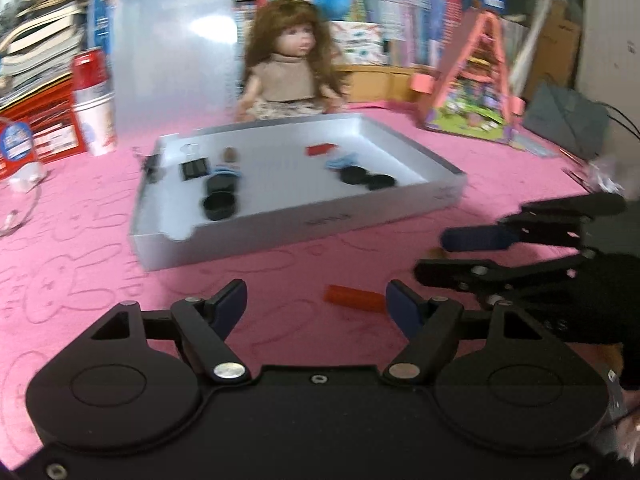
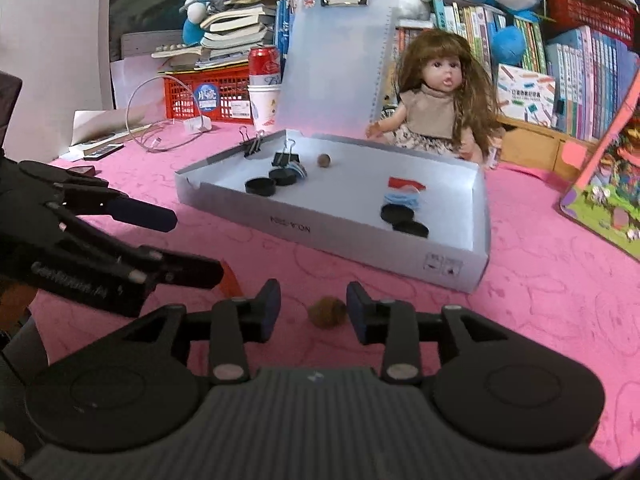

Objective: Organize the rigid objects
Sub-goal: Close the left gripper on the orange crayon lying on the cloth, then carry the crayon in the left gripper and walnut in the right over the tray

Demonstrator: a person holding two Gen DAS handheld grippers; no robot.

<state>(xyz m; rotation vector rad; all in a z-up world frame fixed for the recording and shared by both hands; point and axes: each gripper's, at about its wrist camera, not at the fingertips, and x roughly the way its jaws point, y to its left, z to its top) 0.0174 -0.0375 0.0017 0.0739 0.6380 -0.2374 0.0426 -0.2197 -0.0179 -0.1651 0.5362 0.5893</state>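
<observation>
Facing left wrist view: left claw (image 1: pixel 316 304) released, orange cylinder (image 1: pixel 354 299) lying on the pink desk (image 1: pixel 100 280) between its pads.
Right wrist view: right claw (image 2: pixel 313 312) released around a brown ball (image 2: pixel 327 312).
Risk: ball rolls off if nudged before reaching the white box (image 2: pixel 360 236).

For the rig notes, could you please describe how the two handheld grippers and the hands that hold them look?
Both the left gripper and the right gripper are matte black, with two round discs on the body, silver pivot bolts, hinged link arms and dark blue pads on the fingers. The right one's body is ribbed. The left carries pale lettering on its side, too blurred to read. A black glove covers the hand on the right gripper.
</observation>
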